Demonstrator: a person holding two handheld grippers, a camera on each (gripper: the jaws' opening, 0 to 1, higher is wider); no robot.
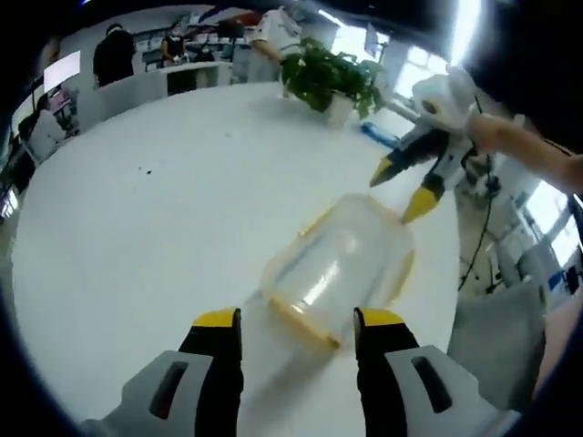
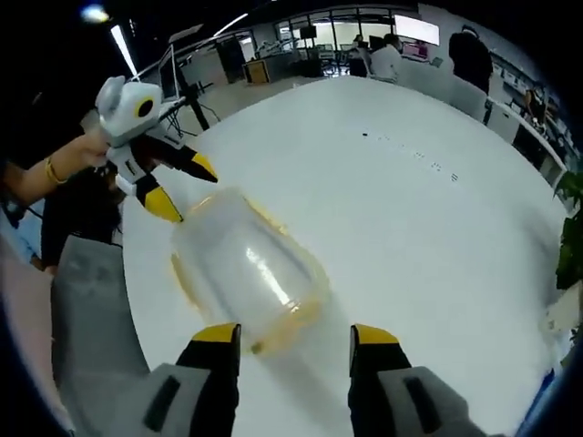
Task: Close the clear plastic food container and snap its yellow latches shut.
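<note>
Left gripper view shows the left gripper (image 1: 296, 319) with its jaws apart and empty, just short of the near end of the one clear food container (image 1: 339, 266), which lies on the round white table (image 1: 137, 218) with its long axis running away from those jaws. At its far end hovers the right gripper (image 1: 401, 193), jaws likewise apart on nothing. I count one container and two grippers, both about equally near; yellow trim (image 2: 273, 326) rims the box, though its latches can't be counted.
</note>
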